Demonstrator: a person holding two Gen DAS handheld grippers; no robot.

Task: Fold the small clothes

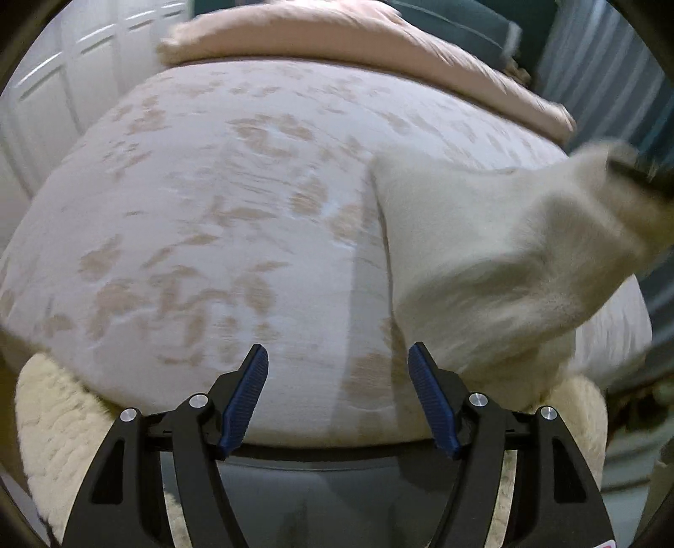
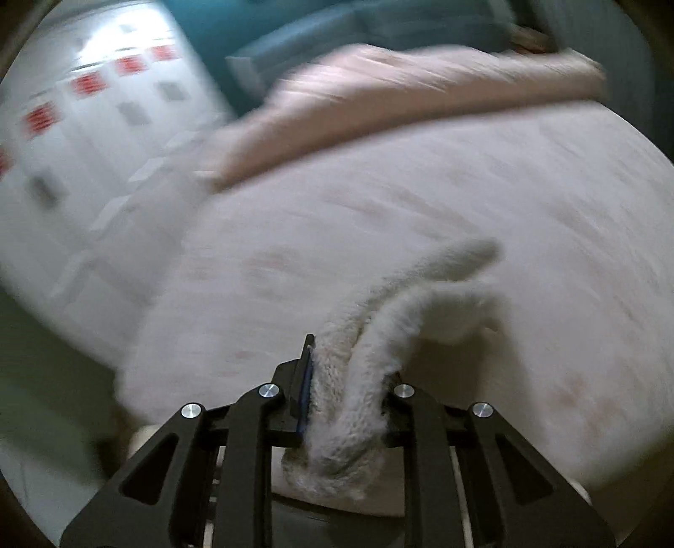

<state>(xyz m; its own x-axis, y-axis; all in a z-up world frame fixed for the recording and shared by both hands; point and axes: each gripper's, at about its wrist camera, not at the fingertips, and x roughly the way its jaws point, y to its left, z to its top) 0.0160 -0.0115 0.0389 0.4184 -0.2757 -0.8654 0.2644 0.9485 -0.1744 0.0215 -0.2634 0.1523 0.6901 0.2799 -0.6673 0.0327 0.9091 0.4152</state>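
A small cream knitted garment (image 1: 497, 253) hangs lifted over the right side of the bed, pulled up toward the right edge of the left wrist view. My right gripper (image 2: 349, 379) is shut on a bunched edge of this garment (image 2: 379, 333), which trails forward from the jaws onto the bed. My left gripper (image 1: 337, 388) is open and empty, low at the near edge of the bed, just left of the hanging garment. The right wrist view is motion-blurred.
The bed cover (image 1: 210, 210) is pale with tan leaf patterns. A pink folded blanket (image 1: 337, 38) lies at the far end. A cream fluffy rug or cushion (image 1: 54, 421) sits below the near edge. White cupboard doors (image 1: 54, 84) stand at the left.
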